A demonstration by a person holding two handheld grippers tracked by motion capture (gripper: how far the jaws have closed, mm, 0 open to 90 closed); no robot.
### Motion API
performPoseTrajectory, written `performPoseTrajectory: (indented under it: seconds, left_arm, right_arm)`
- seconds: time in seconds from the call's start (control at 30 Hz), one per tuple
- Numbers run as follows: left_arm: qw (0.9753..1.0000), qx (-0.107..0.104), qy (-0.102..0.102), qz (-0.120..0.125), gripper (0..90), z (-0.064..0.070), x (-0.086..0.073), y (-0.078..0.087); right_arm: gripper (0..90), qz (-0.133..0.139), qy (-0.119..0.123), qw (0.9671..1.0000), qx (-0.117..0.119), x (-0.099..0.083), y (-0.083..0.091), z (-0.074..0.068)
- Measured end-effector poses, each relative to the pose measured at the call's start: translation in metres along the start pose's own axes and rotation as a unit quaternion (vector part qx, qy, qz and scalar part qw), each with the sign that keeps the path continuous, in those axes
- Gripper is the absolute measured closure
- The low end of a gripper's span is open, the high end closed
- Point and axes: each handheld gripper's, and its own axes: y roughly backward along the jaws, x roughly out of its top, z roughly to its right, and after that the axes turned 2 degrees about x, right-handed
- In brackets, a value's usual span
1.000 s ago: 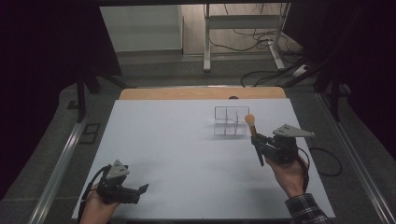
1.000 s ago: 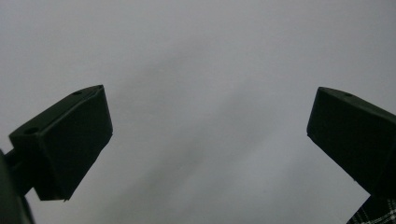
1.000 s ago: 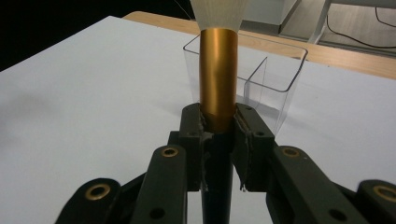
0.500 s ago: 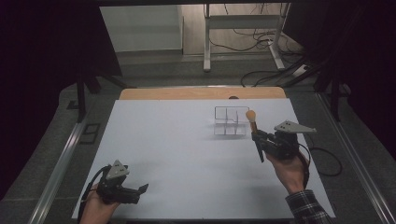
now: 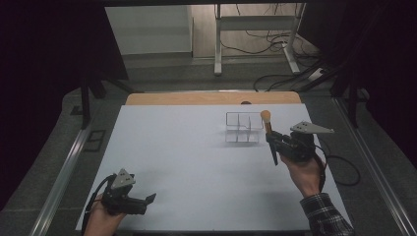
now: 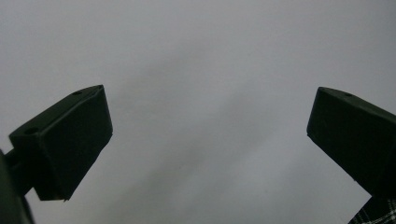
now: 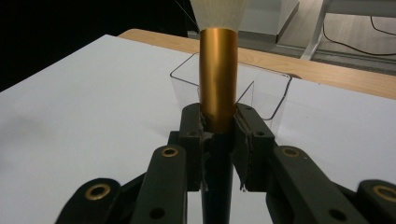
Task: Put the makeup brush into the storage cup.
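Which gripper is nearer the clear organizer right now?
Right. The right gripper, holding the brush, sits just beside the clear organizer; the left gripper rests open at the table's near-left corner.

the divided box [image 5: 244, 128] is sitting on the table [image 5: 196, 147], toward its far right. just to the box's right, the right gripper [image 5: 273, 139] is holding the brush [image 5: 268, 129] above the table. the left gripper [image 5: 145, 200] is resting at the near left corner, well apart.
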Motion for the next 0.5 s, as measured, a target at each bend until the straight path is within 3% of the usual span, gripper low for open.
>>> performPoseTrajectory:
  seconds: [0.5]
  left_arm:
    - [1.0000, 0.000, 0.002, 0.001, 0.9, -0.0008, -0.0005, 0.0007]
  right_arm:
    - [74.3, 0.014, -0.012, 0.9998, 0.005, 0.0097, -0.0071, 0.0080]
